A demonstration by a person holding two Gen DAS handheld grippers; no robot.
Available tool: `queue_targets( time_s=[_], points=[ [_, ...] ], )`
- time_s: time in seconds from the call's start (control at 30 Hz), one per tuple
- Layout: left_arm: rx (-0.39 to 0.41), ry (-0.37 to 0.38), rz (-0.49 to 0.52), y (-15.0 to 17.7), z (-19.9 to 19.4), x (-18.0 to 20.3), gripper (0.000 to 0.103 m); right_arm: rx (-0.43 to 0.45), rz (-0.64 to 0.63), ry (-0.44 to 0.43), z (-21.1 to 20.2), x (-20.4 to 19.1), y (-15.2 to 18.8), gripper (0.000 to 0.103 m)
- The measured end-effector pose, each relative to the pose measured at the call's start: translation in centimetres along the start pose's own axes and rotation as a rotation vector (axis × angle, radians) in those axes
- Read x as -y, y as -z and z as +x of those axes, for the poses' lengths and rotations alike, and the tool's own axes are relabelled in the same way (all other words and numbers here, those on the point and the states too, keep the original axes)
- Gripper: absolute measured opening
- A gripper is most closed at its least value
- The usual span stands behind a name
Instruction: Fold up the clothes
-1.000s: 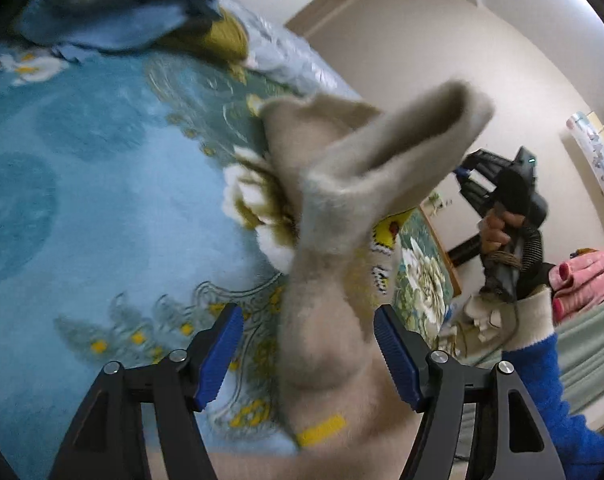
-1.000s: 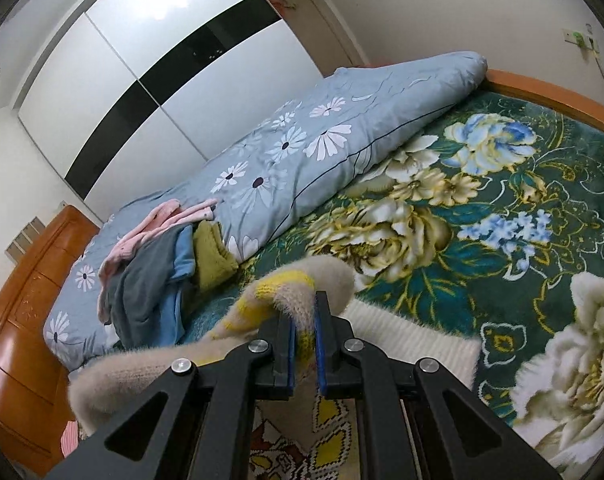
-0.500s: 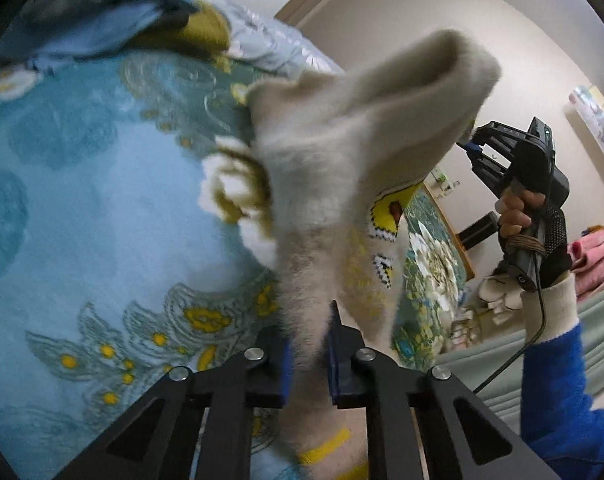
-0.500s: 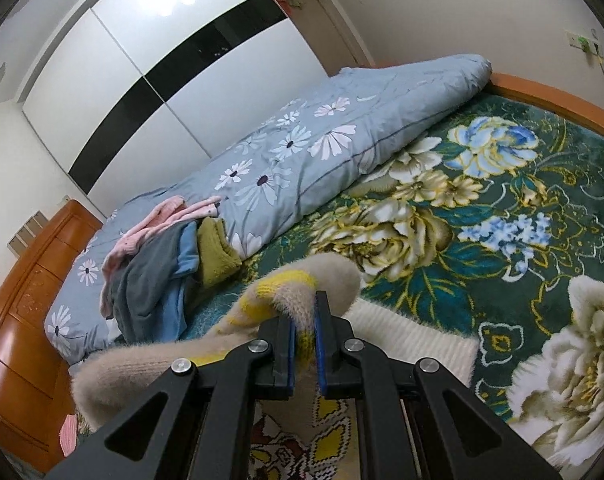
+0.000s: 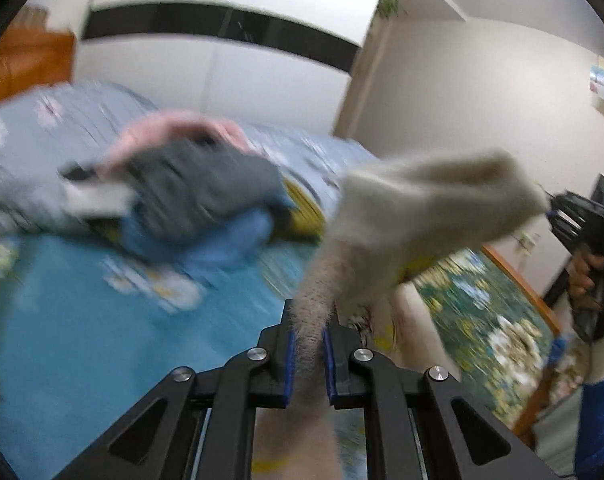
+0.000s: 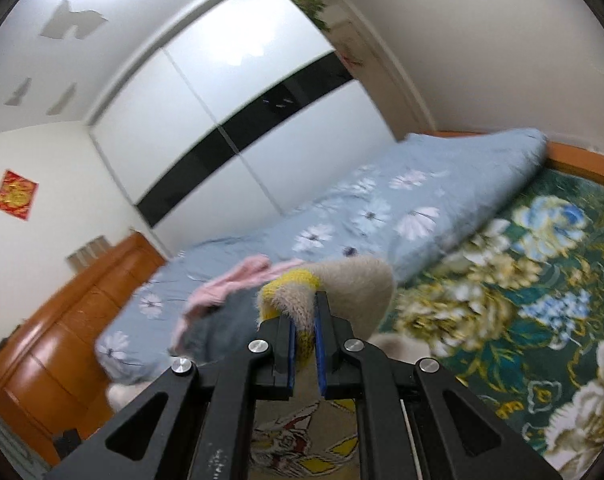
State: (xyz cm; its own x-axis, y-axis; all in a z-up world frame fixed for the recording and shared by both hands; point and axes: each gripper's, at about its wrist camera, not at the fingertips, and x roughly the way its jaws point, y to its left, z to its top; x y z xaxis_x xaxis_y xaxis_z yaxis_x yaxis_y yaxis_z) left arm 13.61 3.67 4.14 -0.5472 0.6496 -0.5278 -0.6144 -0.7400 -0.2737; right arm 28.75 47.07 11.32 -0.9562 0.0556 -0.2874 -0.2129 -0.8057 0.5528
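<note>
A fuzzy beige sweater point(image 5: 414, 216) with yellow trim and a cartoon print hangs between my two grippers above the bed. My left gripper point(image 5: 308, 354) is shut on one part of it. My right gripper point(image 6: 304, 356) is shut on its beige and yellow edge point(image 6: 297, 292); in the left wrist view the right gripper point(image 5: 582, 220) is far right, held by a hand in a blue sleeve. The sweater's printed front point(image 6: 302, 440) hangs below the right gripper.
A pile of pink, grey, blue and olive clothes point(image 5: 193, 196) lies on the bed against a rolled blue floral quilt point(image 6: 402, 216). The bed has a blue and green flowered blanket point(image 6: 542, 272). A wooden headboard point(image 6: 73, 320) is left; a white wardrobe point(image 6: 229, 120) stands behind.
The left gripper closed on the sweater, and both grippers have lifted and tilted up, raising the sweater off the bed. The views now show more wall and wardrobe.
</note>
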Motion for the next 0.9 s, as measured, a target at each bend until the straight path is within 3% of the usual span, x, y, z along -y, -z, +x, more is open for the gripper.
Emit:
queue_targets(
  time_s=[0.13, 0.3, 0.6, 0.73, 0.83, 0.9],
  points=[
    [0.122, -0.061, 0.034, -2.8, -5.3, -0.9, 0.012, 0.03, -0.048, -0.106, -1.2, -3.5, -0.4, 0.008],
    [0.257, -0.13, 0.073, -3.4, -12.6, -1.1, 0.012, 0.062, -0.128, -0.217, -3.8, -7.4, 0.5, 0.008],
    [0.355, -0.144, 0.101, -3.3, -23.6, -0.8, 0.012, 0.088, -0.26, -0.394, -9.8, -13.2, 2.1, 0.008],
    [0.309, -0.162, 0.081, -4.6, -23.1, -2.7, 0.015, 0.081, -0.311, -0.401, -10.4, -15.3, 2.2, 0.008],
    [0.261, -0.186, 0.057, -5.4, -21.6, -4.5, 0.015, 0.011, -0.286, -0.363, -7.2, -15.3, 2.8, 0.008],
    [0.193, -0.219, 0.036, -4.9, -17.8, -6.1, 0.015, -0.051, -0.265, -0.309, -4.1, -14.9, 3.5, 0.008]
  ],
)
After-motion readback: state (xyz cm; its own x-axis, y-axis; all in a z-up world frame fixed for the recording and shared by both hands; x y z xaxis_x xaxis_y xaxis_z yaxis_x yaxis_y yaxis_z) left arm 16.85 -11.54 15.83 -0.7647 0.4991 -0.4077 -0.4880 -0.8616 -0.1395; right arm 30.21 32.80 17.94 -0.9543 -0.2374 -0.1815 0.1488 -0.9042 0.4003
